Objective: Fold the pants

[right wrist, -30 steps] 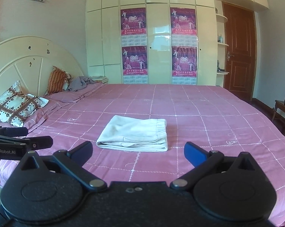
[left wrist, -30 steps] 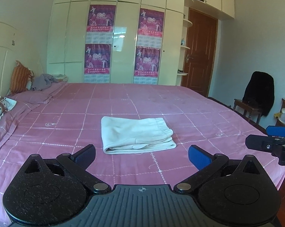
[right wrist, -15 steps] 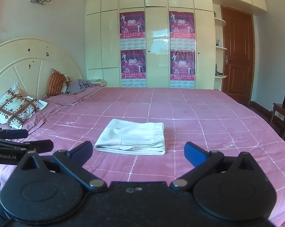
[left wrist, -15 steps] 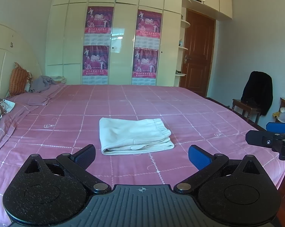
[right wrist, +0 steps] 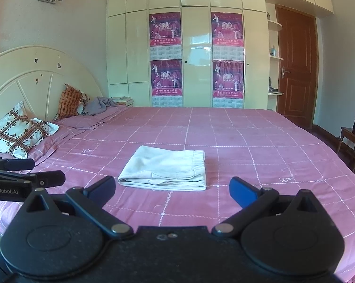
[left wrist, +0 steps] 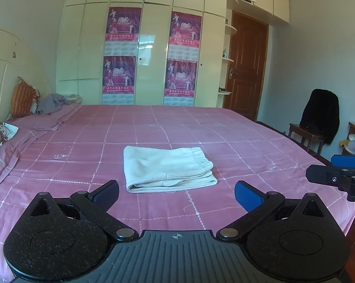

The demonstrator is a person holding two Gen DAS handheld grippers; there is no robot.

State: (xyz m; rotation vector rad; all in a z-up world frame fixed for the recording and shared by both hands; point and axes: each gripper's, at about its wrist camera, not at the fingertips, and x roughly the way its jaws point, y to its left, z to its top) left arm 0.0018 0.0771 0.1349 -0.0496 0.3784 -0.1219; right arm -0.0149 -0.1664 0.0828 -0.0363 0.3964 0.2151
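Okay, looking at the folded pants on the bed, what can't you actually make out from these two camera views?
- Pants: underside and inner layers hidden by the top fold, both views.
- Calendar posters: small print too small to read.
- Chair: cut off by the right edge of the right wrist view.
- Near edge of the bed: hidden behind the gripper bodies.

Home bedroom: big bed (right wrist: 248, 141) w/ pink cover, headboard (right wrist: 35, 70), pillows (right wrist: 14, 134), built-in wardrobe (right wrist: 196, 47).

Pants (left wrist: 166, 168) folded, lying flat on the bed.
I see cream fabric in a neat rectangle, elastic waistband right.
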